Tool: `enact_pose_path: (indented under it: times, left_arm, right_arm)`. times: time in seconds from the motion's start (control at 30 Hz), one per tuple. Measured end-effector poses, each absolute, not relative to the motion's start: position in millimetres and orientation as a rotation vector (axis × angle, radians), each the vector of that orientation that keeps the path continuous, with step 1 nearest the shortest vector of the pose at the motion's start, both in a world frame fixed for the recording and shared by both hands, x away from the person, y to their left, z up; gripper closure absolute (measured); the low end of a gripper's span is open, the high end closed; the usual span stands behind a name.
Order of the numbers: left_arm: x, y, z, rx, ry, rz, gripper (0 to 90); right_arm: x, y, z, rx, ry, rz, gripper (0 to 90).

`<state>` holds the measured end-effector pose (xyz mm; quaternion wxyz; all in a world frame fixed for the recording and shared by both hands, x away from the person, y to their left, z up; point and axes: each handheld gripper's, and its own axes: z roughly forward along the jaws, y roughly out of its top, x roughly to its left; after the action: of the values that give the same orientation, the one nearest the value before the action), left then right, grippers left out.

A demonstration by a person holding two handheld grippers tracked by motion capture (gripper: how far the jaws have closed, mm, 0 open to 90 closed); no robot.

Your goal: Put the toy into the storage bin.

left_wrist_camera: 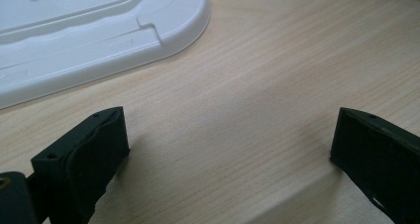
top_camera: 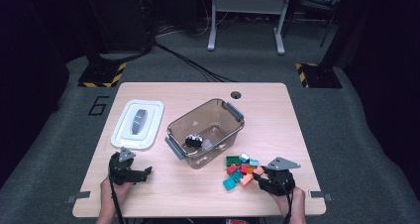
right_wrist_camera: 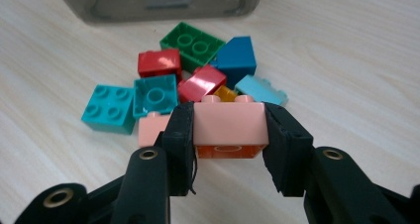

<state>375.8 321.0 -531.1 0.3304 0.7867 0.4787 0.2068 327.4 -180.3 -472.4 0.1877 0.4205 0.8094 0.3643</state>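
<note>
The pink brick (right_wrist_camera: pixel 228 123) sits pinched between the jaws of the right tongs (right_wrist_camera: pixel 229 135), at the near edge of the brick pile (top_camera: pixel 241 170) on the surface (top_camera: pixel 198 194). Going left to right: the left tongs (left_wrist_camera: pixel 228 154) rest spread wide near the white lid (top_camera: pixel 137 125), then the clear bin (top_camera: pixel 205 133), then the pile.
</note>
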Motion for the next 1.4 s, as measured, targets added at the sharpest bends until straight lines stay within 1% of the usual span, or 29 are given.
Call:
enact_pose_path:
  times: [0.53,1.1,1.4]
  left_arm:
    - [375,321,-531,2.057,1.250,0.544,1.6]
    - [375,320,-531,2.045,1.257,0.543,1.9]
    - [375,320,-531,2.046,1.257,0.542,2.0]
  right_arm:
    - [367,-170,-434,1.182,2.197,1.067,59.1]
    - [394,-168,-397,1.168,2.151,1.080,59.1]
    - [411,-156,-380,1.135,2.157,1.085,59.1]
